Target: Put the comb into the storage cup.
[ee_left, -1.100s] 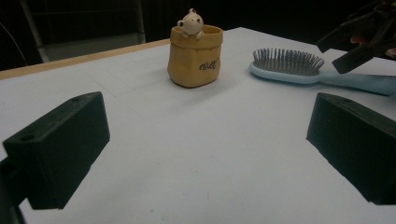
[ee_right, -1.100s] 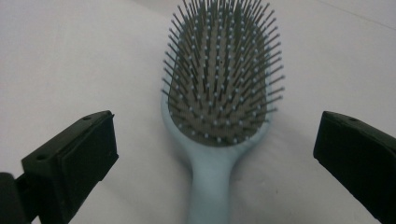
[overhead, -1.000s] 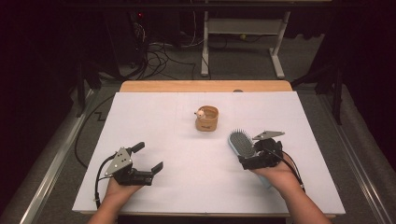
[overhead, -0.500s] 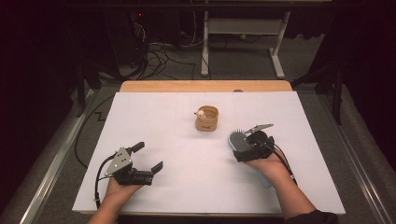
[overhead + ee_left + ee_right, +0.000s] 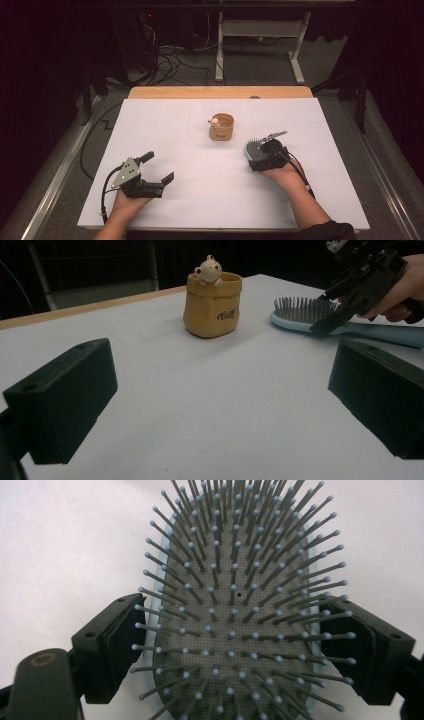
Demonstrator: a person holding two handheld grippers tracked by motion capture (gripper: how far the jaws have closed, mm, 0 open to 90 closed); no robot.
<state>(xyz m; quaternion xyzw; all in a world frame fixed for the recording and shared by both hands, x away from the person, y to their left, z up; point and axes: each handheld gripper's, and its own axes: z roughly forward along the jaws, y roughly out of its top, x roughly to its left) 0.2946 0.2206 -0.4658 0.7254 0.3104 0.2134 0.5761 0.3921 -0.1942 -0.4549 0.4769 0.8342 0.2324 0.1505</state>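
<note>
Here, I am looking down on a white table (image 5: 170, 125) from the person's side. Starting at the left, the left gripper (image 5: 162, 169) is resting low on the table in the person's left hand, its jaws spread wide with nothing between them; in the left gripper view I am seeing bare table between the two black jaws. Moving toward the middle, a small tan pouch (image 5: 222, 128) is standing upright with a tiny bear figure (image 5: 214, 121) peeking over its rim. Just to the right of the pouch and nearer the person, a pale blue hairbrush (image 5: 254, 149) is lying bristles up on the table. The right gripper (image 5: 261, 161) is sitting down over the brush head, one jaw on either side of it. Its jaws have just been closing in on the brush; in the right gripper view the pads are standing right at the brush's edges, though I cannot tell whether they are pressing on it.
</note>
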